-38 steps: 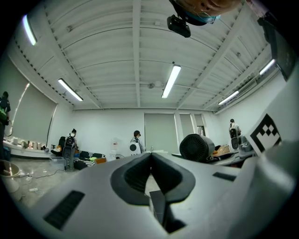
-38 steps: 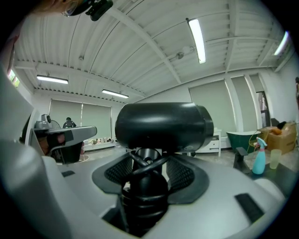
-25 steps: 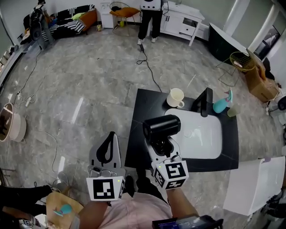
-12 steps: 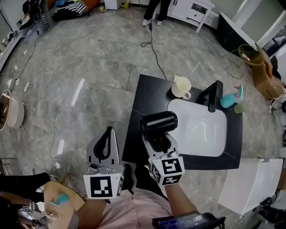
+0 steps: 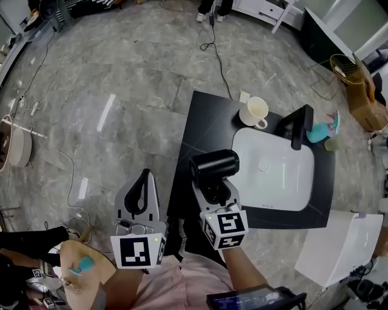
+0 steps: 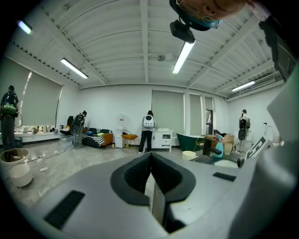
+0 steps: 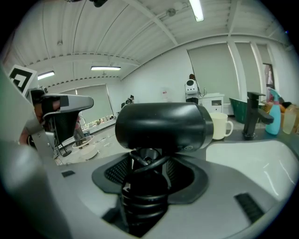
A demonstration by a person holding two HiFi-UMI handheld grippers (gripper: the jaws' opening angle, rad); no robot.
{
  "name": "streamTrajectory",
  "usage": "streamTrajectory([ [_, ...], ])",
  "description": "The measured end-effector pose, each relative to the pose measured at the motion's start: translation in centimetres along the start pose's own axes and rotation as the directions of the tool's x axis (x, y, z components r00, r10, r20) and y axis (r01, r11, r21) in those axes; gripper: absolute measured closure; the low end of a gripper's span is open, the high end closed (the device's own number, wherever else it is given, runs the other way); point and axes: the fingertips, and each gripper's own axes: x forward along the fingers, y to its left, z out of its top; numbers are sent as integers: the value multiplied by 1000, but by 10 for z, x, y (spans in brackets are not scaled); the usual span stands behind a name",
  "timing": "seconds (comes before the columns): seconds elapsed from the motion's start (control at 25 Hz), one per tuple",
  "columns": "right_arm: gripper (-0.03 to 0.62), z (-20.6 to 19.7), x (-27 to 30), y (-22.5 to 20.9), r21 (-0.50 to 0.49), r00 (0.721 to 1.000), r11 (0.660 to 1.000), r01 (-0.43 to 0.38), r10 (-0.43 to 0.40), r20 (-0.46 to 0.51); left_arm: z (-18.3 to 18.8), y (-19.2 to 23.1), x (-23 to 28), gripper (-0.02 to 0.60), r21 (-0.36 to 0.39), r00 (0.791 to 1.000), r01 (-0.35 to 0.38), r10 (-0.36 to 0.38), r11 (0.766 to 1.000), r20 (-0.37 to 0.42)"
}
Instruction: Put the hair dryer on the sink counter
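Observation:
A black hair dryer (image 5: 214, 167) stands upright in my right gripper (image 5: 215, 189), whose jaws are shut on its handle with the cord wound round it. In the right gripper view the dryer's barrel (image 7: 163, 127) lies across, just above the jaws. It hangs over the left front part of the black sink counter (image 5: 197, 130), beside the white basin (image 5: 273, 169). My left gripper (image 5: 143, 197) is shut and empty, held left of the counter over the floor; its closed jaw tips (image 6: 150, 161) point into the room.
On the counter stand a cream mug (image 5: 254, 111), a black faucet (image 5: 298, 126), a teal bottle (image 5: 319, 131) and a small green cup (image 5: 331, 144). A white box (image 5: 330, 245) sits at the lower right. A cable (image 5: 213, 45) runs across the marble floor. A person's legs (image 5: 213, 7) show far back.
The view has shifted, so the counter now sits lower and nearer. The right gripper with the dryer has stayed over the counter's left front part; the left gripper has barely moved.

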Motion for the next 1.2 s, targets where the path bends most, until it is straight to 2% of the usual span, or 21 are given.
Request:
streamTrajectory([
  [0.72,356,-39,24,-9,23,996,999,21,-19,-90,-28,9,16,572,-17,997,-3,1,1000,-73],
  [1.2,355,-49,35,-16,63,990,998,29,-20,-138,-35,3,30,572,-19,996,10,-12,1000,-90],
])
